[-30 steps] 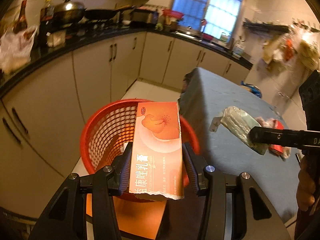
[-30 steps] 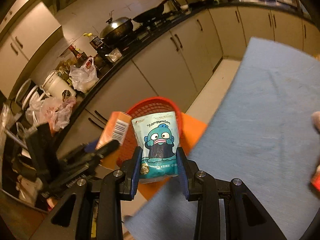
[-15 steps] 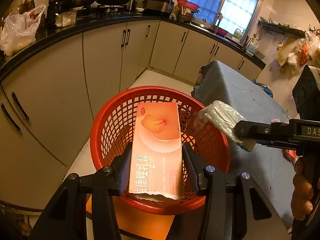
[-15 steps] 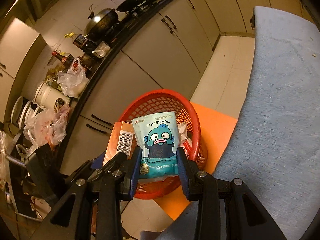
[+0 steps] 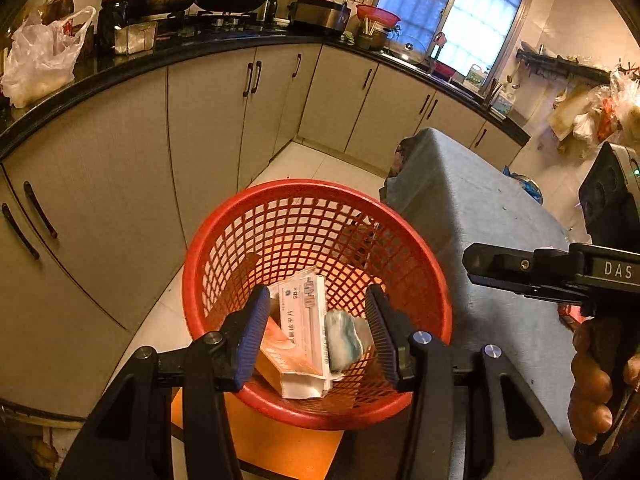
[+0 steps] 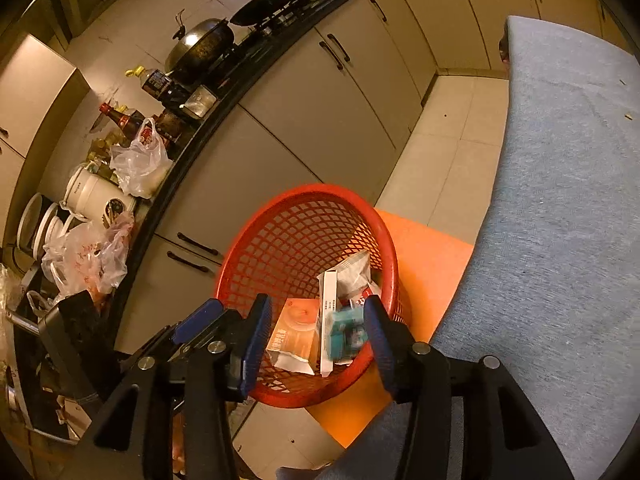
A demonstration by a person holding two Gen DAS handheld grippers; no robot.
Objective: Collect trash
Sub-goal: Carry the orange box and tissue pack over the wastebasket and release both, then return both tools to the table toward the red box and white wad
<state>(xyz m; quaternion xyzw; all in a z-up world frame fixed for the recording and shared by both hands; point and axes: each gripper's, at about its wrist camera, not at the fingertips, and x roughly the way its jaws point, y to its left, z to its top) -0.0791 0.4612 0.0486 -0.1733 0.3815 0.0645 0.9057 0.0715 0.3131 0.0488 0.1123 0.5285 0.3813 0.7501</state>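
Note:
The red mesh basket (image 5: pixel 224 220) (image 6: pixel 248 248) stands on an orange surface beside the table. My left gripper (image 5: pixel 316 290) hangs open over it, with nothing between its pads. The orange carton (image 5: pixel 276 354) (image 6: pixel 296 328) lies in the basket next to a white box (image 5: pixel 304 312) (image 6: pixel 329 320). My right gripper (image 6: pixel 317 300) is also above the basket and its jaws are opening. The teal snack pouch (image 6: pixel 344 334) (image 5: pixel 342 340) is blurred, free of the pads, down in the basket. The right gripper's finger (image 5: pixel 520 270) shows at the right in the left wrist view.
A table under a blue-grey cloth (image 5: pixel 480 208) (image 6: pixel 560 200) lies right of the basket. Beige cabinets (image 5: pixel 120 160) and a dark counter with pots, bottles and plastic bags (image 6: pixel 140 164) run along the left. A hand (image 5: pixel 592 380) holds the right gripper. An orange stool top (image 6: pixel 424 248) carries the basket.
Both grippers came in over the basket. The orange carton left the left gripper and the teal pouch left the right one; both now lie in the basket.

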